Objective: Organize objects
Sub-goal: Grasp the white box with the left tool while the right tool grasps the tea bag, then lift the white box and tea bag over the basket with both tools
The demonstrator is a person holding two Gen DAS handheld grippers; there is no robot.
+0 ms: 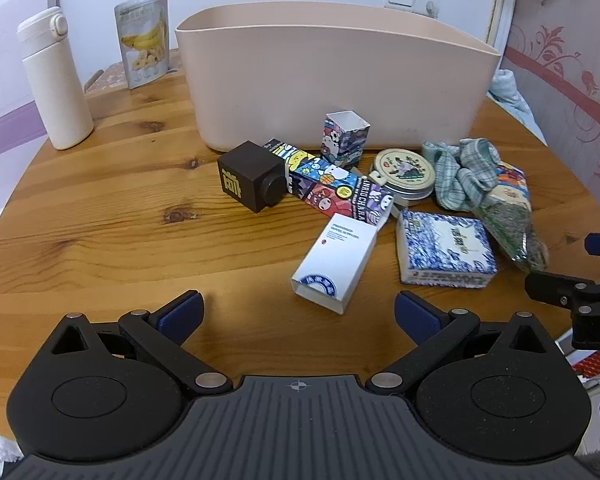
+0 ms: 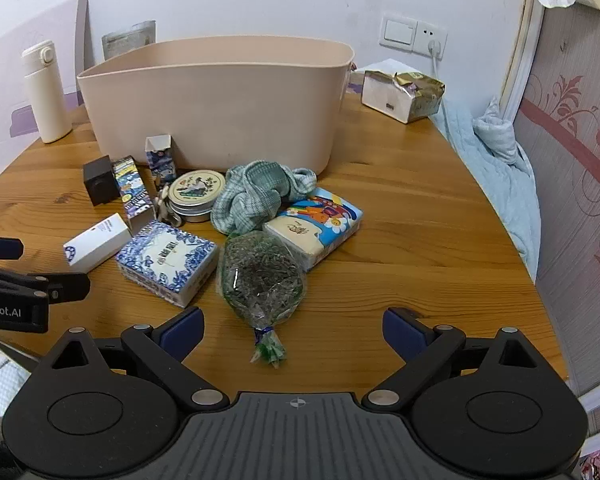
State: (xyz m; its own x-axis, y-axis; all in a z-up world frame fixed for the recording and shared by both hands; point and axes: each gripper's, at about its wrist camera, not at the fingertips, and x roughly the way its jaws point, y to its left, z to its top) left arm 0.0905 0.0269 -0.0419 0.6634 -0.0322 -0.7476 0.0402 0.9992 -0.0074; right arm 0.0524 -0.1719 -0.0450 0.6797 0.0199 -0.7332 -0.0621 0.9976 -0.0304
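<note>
A beige tub [image 1: 332,80] [image 2: 216,100] stands at the back of the round wooden table [image 1: 100,216] [image 2: 420,220]. In front of it lie a dark cube box [image 1: 250,176] [image 2: 98,180], cartoon-printed cartons [image 1: 332,188] [image 2: 130,188], a round tin [image 1: 406,172] [image 2: 196,194], a green checked cloth [image 1: 460,172] [image 2: 256,196], a white box [image 1: 338,262] [image 2: 96,242], a blue-patterned box [image 1: 444,250] [image 2: 168,260], a tissue pack [image 2: 316,228] and a bag of dried herbs [image 1: 512,228] [image 2: 260,276]. My left gripper [image 1: 298,314] is open before the white box. My right gripper [image 2: 292,330] is open around the herb bag's tied end.
A cream flask [image 1: 56,80] [image 2: 46,92] and a banana-chip pouch [image 1: 144,40] stand at the back left. A foil-wrapped pack [image 2: 404,94] sits at the back right, and a blue blanket [image 2: 496,168] lies past the table's right edge.
</note>
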